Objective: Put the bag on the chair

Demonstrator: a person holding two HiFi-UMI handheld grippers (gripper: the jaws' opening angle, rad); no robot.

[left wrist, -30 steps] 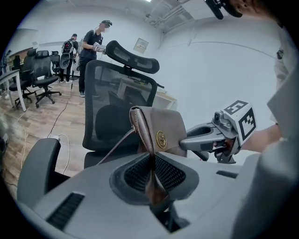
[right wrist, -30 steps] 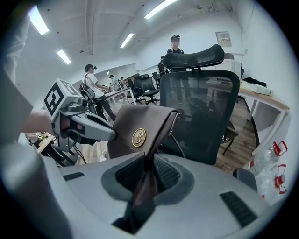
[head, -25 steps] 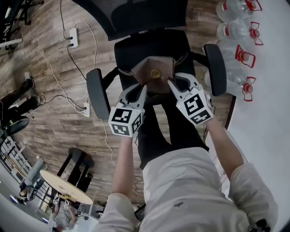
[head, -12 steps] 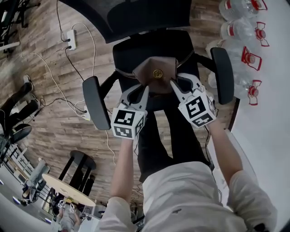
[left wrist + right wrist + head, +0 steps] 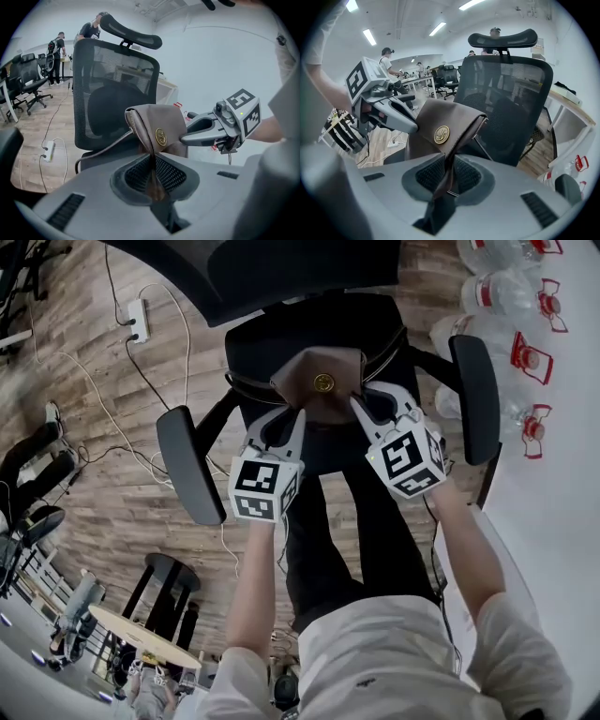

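A small brown leather bag (image 5: 323, 390) with a round gold clasp hangs just above the seat of a black mesh office chair (image 5: 281, 338). My left gripper (image 5: 289, 423) is shut on the bag's left edge, and my right gripper (image 5: 361, 409) is shut on its right edge. In the left gripper view the brown bag (image 5: 159, 129) is pinched between the jaws, with the chair's backrest (image 5: 115, 98) behind it. The right gripper view shows the bag (image 5: 445, 126) clamped the same way in front of the chair back (image 5: 511, 103). The bag's strap trails onto the seat.
The chair's armrests (image 5: 187, 465) (image 5: 476, 395) flank both grippers. Several clear water bottles (image 5: 511, 343) with red caps stand on a white table at the right. A power strip (image 5: 139, 320) and cables lie on the wooden floor at the left. My legs are just below the seat.
Both grippers have gone down together with the bag, closer to the chair seat. The grip on the bag looks the same.
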